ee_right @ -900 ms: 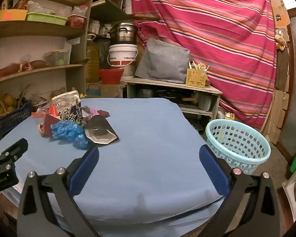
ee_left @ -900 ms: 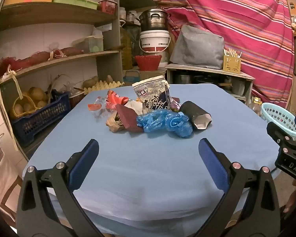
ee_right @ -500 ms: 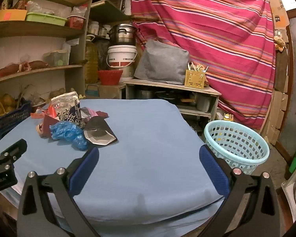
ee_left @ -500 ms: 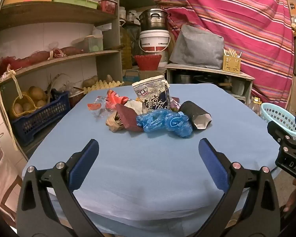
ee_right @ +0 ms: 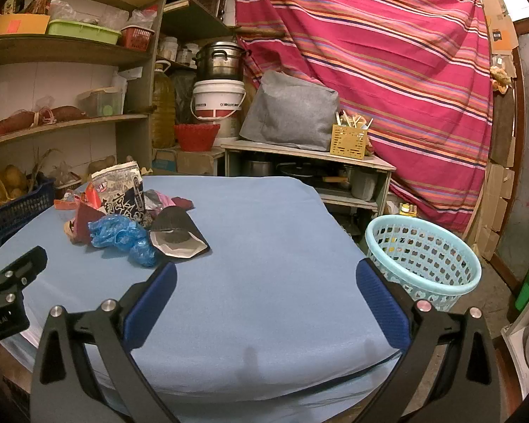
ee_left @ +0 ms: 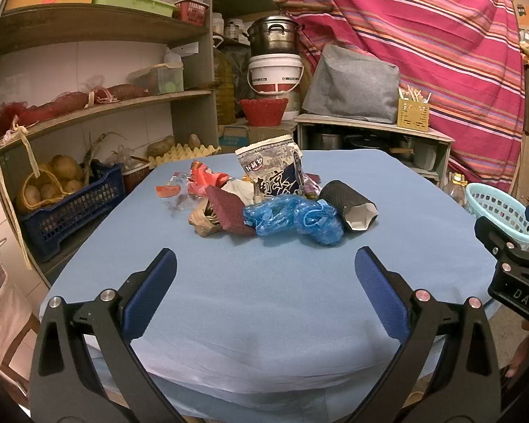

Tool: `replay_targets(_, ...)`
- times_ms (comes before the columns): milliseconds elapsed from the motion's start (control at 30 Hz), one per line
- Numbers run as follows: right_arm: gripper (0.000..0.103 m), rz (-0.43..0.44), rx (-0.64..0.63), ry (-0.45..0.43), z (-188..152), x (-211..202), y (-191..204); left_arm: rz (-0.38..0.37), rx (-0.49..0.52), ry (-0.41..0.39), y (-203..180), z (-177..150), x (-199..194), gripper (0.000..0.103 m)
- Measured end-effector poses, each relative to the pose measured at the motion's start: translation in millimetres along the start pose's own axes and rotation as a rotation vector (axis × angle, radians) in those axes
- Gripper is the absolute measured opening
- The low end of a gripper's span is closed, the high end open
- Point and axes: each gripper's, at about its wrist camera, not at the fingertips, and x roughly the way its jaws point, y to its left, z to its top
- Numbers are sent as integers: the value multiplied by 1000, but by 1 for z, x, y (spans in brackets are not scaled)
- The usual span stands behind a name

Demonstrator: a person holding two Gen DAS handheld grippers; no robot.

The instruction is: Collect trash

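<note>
While both tools hang over the near edge of my blue-covered table [ee_left: 264, 299], I list what I see.

Item: left gripper [ee_left: 264, 264], jaws spread as wide as they go, nothing between them, pads clear of the cloth.

Item: right gripper [ee_right: 264, 275], likewise spread wide and empty; its black frame also shows at the right edge of the left camera's view.

Item: trash pile [ee_left: 264, 204], heaped toward the far left part of the table, well apart from both grippers. It holds a printed snack bag [ee_left: 269, 172] standing upright at the back, crumpled blue plastic [ee_left: 292, 218] at the front, a black paper cup [ee_left: 349, 204] on its side just right of the plastic and touching it, a dark red piece [ee_left: 225, 208], brown crumpled paper [ee_left: 202, 220], and red wrappers [ee_left: 204, 179] (smaller scraps behind are too tangled to name).

Item: pale blue basket [ee_right: 423, 257], on the floor just beside the table's right side, standing upright.
</note>
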Motion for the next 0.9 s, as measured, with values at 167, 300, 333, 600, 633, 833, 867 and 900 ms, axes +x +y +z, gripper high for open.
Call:
replay_targets(167, 99, -4, -5, -2, -1, 3, 6, 1, -2, 1, 1, 0, 1, 98)
replay_targets(300, 99, -3, -6, -2, -1, 3, 3, -1, -2, 2, 0, 0, 0, 98)
replay_targets(333, 99, -3, -7, -1, 0, 4, 3, -1, -1, 1, 0, 0, 0, 98)
replay_targets(600, 99, -4, -9, 1, -3, 4, 4, -2, 2, 3, 0, 0, 0, 98)
replay_targets(633, 99, -5, -10, 0, -3, 3, 5, -2, 2, 2, 0, 0, 0, 98)
replay_targets(833, 99, -6, -11, -1, -3, 4, 6, -1, 0, 0, 0, 0, 0, 98)
replay_targets(867, 99, -6, -11, -1, -3, 4, 6, 0, 0, -1, 0, 0, 0, 98)
replay_targets(900, 99, -5, -11, -1, -3, 4, 6, 0, 1, -1, 0, 0, -1, 98)
